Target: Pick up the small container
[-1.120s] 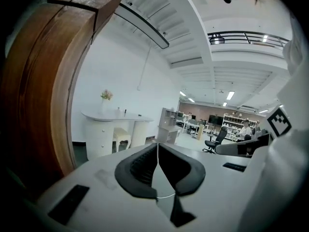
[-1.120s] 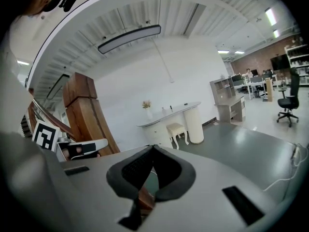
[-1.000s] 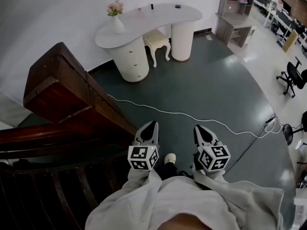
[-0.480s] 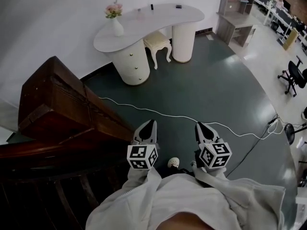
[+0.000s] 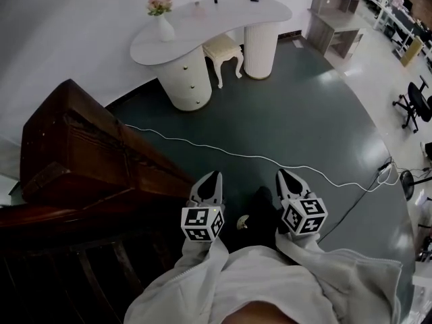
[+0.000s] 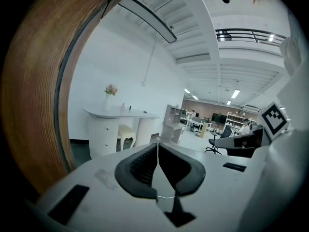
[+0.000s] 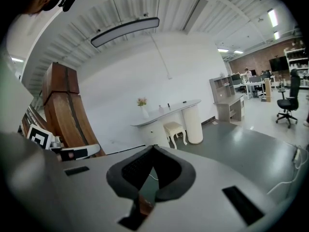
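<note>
Head view steeply down; gripper views toward desk point(image 5: 202, 22)

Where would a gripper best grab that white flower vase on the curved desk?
Likely the vase by its slim upper part, just below the flowers, jaws level, coming from the open floor side. It stands upright at one end of the desk, blooms block the top, and the wall is behind it.

cabinet point(image 5: 81, 140), left: dark varnished wood is shown | floor point(image 5: 304, 120): smooth, sheen is seen | far desk point(image 5: 223, 15): matt white

Dim overhead light; fisheye edges, seemingly vignetted.
</note>
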`<state>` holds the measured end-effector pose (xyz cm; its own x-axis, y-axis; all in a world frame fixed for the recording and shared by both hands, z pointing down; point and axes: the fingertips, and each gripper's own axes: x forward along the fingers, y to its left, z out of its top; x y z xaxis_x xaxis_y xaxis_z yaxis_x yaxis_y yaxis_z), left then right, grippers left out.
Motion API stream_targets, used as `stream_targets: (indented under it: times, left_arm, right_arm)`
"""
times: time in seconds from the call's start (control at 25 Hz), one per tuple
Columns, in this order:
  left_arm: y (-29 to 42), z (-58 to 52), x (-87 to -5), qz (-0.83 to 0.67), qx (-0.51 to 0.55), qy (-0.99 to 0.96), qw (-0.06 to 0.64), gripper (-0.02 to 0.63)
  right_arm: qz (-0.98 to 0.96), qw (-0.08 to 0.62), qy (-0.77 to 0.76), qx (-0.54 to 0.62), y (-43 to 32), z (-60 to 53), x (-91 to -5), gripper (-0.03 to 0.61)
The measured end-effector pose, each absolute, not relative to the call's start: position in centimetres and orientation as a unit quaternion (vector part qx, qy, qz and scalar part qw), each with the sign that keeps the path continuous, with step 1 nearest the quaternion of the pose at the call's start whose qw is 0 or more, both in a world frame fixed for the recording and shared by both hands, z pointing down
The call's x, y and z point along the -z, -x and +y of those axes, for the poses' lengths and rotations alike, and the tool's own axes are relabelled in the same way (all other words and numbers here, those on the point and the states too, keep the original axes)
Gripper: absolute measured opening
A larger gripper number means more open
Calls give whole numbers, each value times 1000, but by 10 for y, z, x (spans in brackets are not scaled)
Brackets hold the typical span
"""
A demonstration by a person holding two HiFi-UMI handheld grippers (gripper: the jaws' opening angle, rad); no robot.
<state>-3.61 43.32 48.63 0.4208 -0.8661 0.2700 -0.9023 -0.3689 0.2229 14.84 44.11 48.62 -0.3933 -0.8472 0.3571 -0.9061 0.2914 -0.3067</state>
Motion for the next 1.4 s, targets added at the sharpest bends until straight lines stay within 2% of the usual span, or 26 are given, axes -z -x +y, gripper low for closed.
stream_targets:
  times: [0.48,1.4]
  left_arm:
    - [47,380,-491,-553,-45,-814,171,21]
    - [41,185,-464,-594,-21,-786,168,21]
  right_arm:
    - [-812,73,-528,-236,-135,381,-494,49]
    - [-834,84,-501,-217,-148,173,-466,49]
